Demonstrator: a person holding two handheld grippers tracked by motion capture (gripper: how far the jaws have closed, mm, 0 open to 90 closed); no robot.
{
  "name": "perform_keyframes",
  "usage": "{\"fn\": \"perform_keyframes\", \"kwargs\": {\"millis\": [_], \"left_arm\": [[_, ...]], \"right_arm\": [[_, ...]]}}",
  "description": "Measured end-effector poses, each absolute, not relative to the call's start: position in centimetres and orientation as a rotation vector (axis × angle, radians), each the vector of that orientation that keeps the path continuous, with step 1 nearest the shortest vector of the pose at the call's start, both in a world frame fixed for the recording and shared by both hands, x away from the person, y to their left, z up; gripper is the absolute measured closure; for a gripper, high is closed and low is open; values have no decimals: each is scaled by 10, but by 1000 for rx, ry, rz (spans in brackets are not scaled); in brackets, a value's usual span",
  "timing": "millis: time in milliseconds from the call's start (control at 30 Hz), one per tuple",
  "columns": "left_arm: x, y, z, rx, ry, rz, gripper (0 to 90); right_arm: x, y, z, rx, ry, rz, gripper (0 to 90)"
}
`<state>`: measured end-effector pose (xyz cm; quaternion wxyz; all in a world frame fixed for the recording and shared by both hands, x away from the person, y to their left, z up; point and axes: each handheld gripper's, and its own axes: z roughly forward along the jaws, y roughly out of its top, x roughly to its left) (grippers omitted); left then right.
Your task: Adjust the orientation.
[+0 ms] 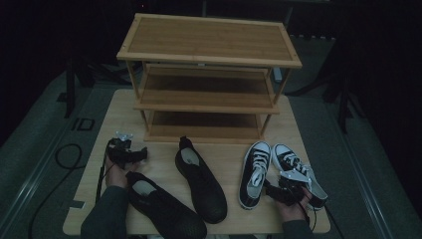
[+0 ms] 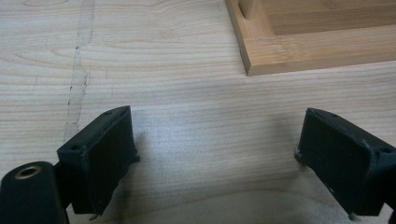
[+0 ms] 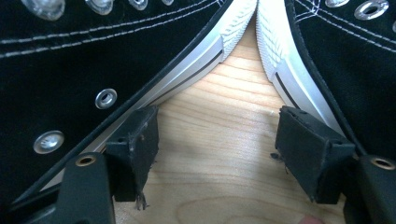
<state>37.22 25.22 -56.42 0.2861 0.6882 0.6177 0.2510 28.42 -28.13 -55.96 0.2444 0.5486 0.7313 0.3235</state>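
Floor marking (image 1: 82, 124) left of the table, seemingly reading "ID", no other legible text

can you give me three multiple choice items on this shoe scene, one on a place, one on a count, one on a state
1. Where does the wooden rack stand?
A. at the far side of the table
B. on the floor
C. on top of the shoes

2. How many shoes lie on the table?
A. two
B. four
C. six

3. How do the right gripper jaws stand?
A. open, nothing clamped
B. shut on a lace
C. shut on a shelf

Answers:
1 A, the rack sits on the tabletop beyond the shoes.
2 B, two dark shoes and two black-and-white sneakers.
3 A, bare wood shows between the jaws, in the gap between the sneakers.
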Motion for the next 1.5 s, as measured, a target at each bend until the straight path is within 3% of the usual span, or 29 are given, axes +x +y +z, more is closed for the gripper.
{"fn": "perform_keyframes", "kwargs": {"millis": [200, 233, 400, 500, 600, 1100, 1500], "left_arm": [[370, 253, -564, 1847, 1626, 669, 177], [368, 253, -562, 1862, 1596, 660, 239], [368, 254, -562, 1864, 1579, 659, 333], [365, 255, -557, 1891, 1591, 634, 455], [364, 256, -554, 1930, 1581, 605, 520], [354, 258, -521, 2099, 1406, 505, 554], [350, 250, -489, 2104, 1295, 410, 586]], "right_arm": [[284, -281, -560, 1499, 1996, 883, 293], [284, -281, -560, 1500, 1997, 883, 293], [284, -281, -560, 1500, 1997, 883, 292], [284, -281, -560, 1500, 1997, 883, 292], [284, -281, -560, 1500, 1997, 883, 292], [284, -281, -560, 1499, 1997, 884, 291], [284, -281, -560, 1500, 1997, 884, 292]]}}
